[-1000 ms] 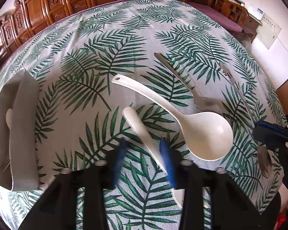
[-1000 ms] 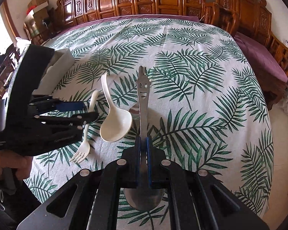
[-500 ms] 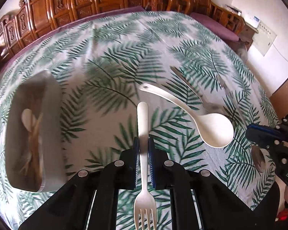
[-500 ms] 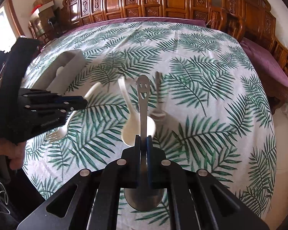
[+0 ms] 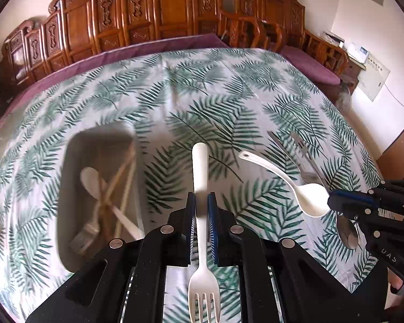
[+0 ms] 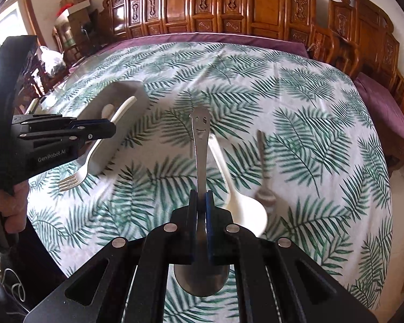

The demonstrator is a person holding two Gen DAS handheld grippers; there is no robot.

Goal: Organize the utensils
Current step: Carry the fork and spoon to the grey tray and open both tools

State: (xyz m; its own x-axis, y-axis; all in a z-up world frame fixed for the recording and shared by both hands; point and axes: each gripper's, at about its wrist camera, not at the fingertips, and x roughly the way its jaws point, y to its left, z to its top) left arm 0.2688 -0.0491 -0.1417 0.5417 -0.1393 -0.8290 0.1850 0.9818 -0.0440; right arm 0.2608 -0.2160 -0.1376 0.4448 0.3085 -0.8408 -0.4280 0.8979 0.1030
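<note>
1. My left gripper (image 5: 201, 202) is clenched on the white plastic fork (image 5: 200, 167) at mid-handle. The handle points forward, away from me; the tines point back toward the camera.
2. My right gripper (image 6: 201, 202) is clenched on the metal spoon (image 6: 200, 145). Its smiley-face handle end stands forward of the pads; the bowl hangs below and behind them.
3. Both utensils are clear of the leaf-print tablecloth (image 5: 215, 94), held above it.
4. The grey tray (image 5: 67, 188) lies on the cloth to the left of the fork in the left wrist view. It contains a white spoon (image 5: 90, 180), wooden chopsticks (image 5: 126, 172) and a further utensil, too blurred to tell which kind.
5. On the cloth between my grippers lies a white ladle-shaped spoon (image 5: 296, 185). Just beyond it lie two more metal utensils (image 5: 291, 148), blurred.
6. In the right wrist view, my left hand (image 6: 10, 207) grips the left tool's handle at the frame's left edge.
7. Carved wooden chairs (image 5: 175, 13) stand along the table's far side.
</note>
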